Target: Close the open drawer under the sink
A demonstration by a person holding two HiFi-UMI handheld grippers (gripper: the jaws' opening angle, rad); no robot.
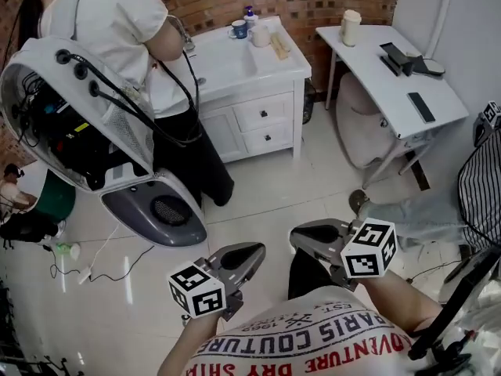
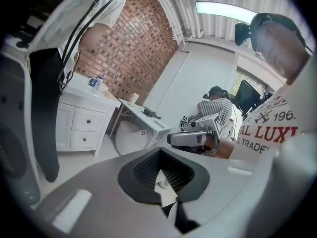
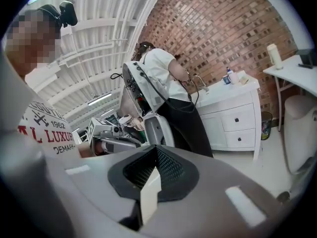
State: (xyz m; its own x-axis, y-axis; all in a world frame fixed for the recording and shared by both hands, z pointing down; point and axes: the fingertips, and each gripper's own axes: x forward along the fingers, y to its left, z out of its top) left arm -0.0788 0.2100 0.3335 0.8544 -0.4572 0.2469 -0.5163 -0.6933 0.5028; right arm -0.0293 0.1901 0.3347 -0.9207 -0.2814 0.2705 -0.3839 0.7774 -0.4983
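Left gripper (image 1: 252, 251), right gripper (image 1: 299, 236), drawers (image 1: 264, 113) well ahead

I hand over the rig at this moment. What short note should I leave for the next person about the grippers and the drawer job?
Left gripper: fingers together, empty, near the body.
Right gripper: fingers together, empty.
Cabinet stands across the floor by the brick wall, with an upper drawer and a lower drawer. A person stands at its left part.
Done: nothing visible.
Left: both drawers look about flush from here, so check which is open, go over and push it shut.
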